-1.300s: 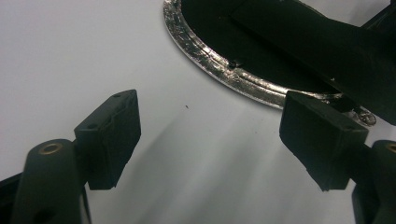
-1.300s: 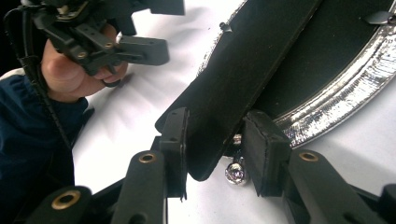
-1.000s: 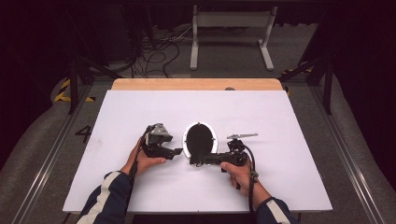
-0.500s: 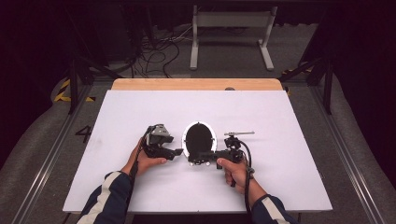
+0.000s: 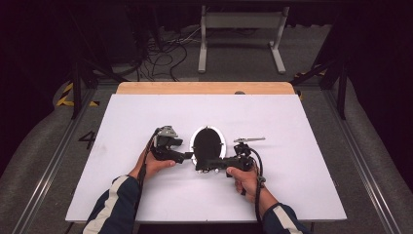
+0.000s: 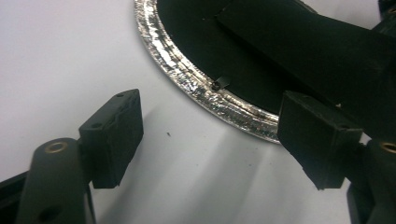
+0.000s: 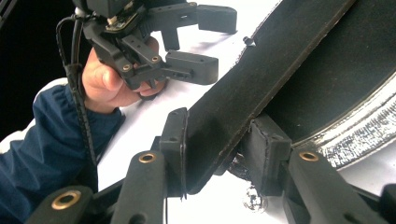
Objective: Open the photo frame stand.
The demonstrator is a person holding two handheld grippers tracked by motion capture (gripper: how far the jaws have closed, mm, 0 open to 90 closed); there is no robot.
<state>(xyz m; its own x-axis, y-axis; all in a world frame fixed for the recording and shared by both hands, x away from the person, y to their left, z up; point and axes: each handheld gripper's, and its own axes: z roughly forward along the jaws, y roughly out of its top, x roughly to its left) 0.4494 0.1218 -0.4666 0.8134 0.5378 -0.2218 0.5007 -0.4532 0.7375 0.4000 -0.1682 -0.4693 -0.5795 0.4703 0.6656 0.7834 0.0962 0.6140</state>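
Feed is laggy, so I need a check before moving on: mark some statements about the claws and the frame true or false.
1. The right claw grips the strut on the frame's back. True; its jaws have just been closing on it.
2. The left claw is clamped on the silver rim. False: it is open, its jaws have just been opening, with nothing held.
3. The frame lies on the white table. True.
4. The frame is square. False: it is oval.
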